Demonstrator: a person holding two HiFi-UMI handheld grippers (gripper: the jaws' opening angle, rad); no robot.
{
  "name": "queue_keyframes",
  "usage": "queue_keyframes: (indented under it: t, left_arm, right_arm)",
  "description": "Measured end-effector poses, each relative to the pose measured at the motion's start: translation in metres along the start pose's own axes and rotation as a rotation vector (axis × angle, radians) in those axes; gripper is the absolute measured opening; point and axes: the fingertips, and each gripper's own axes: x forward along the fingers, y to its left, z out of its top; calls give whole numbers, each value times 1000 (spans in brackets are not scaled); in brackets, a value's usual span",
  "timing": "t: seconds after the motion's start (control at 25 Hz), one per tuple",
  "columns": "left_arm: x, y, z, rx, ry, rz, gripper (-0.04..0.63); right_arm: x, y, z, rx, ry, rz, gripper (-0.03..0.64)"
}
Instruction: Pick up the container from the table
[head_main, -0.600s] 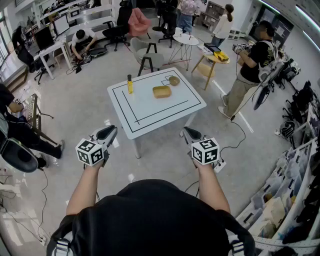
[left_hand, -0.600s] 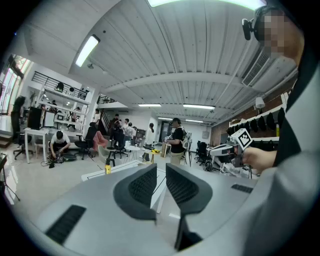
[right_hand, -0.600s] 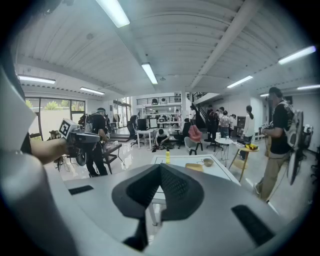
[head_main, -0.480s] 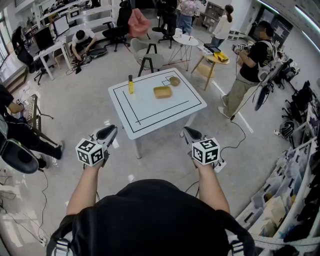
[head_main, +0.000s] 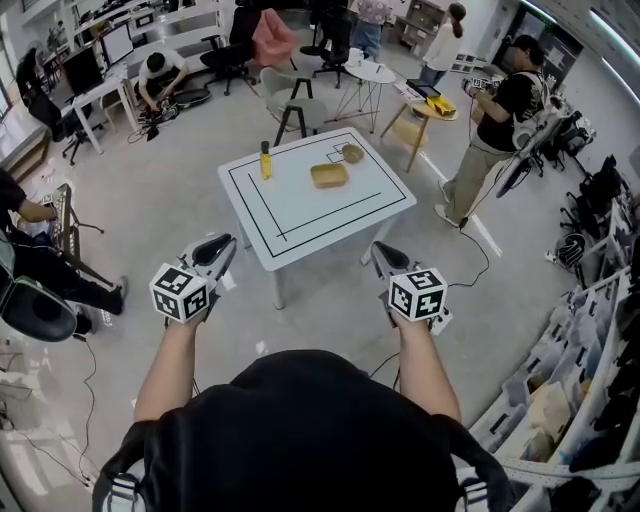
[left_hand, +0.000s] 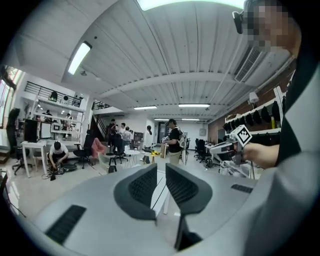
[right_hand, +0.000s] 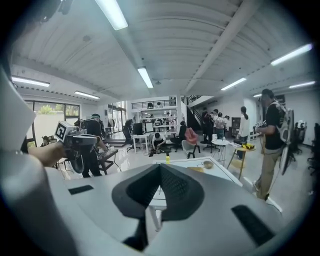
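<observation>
A shallow tan container (head_main: 329, 175) lies on the white table (head_main: 300, 215), inside its black outline, with a small round bowl (head_main: 351, 153) behind it and a yellow bottle (head_main: 266, 160) to the left. My left gripper (head_main: 222, 243) hovers over the floor short of the table's near left corner; a narrow gap shows between its empty jaws (left_hand: 160, 175). Short of the near right corner, my right gripper (head_main: 380, 250) is shut on nothing, its pads meeting (right_hand: 160, 167). The right gripper view shows the container (right_hand: 196, 169) far ahead on the table.
A person with a backpack rig (head_main: 495, 130) stands to the right of the table. Chairs (head_main: 298, 105) and small round tables (head_main: 370, 75) stand behind it. Seated people and desks (head_main: 160, 70) are at the far left. Shelves with bins (head_main: 590, 340) line the right edge.
Both grippers sit a little higher in the head view and nearer the table's front edge. Their jaws look the same as before.
</observation>
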Motion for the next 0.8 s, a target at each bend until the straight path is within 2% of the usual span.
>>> queue_keyframes:
  t: [0.4, 0.8]
  left_arm:
    - [18, 0, -10, 4, 34, -13, 58]
    - [69, -4, -1, 31, 60, 2, 57]
  right_arm:
    - [9, -13, -6, -3, 21, -15, 5]
    - [26, -69, -7, 19, 29, 1, 5]
